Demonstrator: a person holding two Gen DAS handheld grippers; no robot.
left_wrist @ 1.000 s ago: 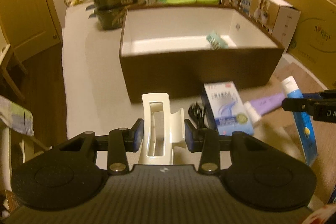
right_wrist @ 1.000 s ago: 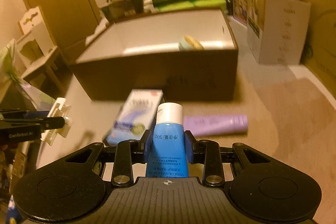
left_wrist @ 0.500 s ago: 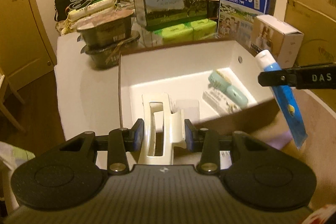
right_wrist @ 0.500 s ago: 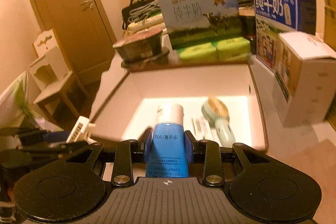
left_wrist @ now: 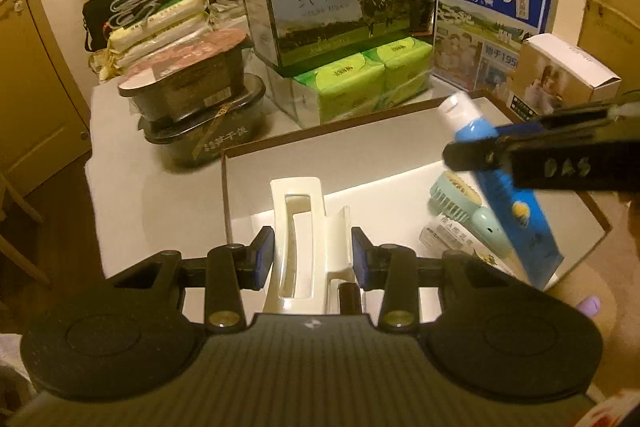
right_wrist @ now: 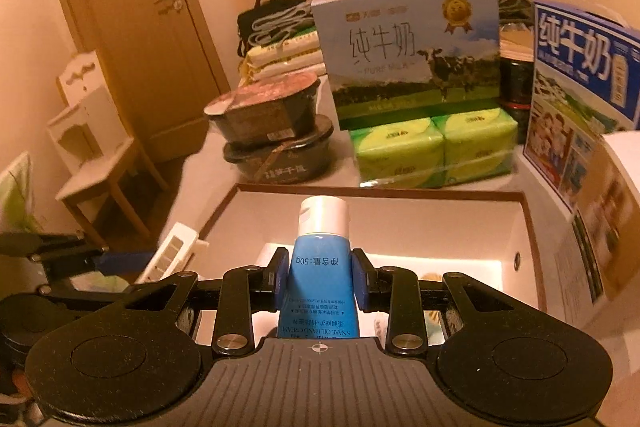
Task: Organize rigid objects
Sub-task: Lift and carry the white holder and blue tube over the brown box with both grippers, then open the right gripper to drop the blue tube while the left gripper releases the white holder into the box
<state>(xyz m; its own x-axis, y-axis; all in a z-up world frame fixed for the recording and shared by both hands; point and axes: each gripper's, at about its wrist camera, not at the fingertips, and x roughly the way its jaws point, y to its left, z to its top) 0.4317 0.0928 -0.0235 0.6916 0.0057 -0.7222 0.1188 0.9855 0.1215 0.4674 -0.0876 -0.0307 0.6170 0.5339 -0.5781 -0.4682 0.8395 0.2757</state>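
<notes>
Your left hand-held gripper is clamped on the cream hair claw clip, hanging over the near-left corner of the open box; your right hand-held gripper pinches the blue hand-cream tube below its cap, above the box; clip looks light, stiff, brittle (keep hold on its flat sides); tube slick, squashable; brush lies ahead-right inside.
</notes>
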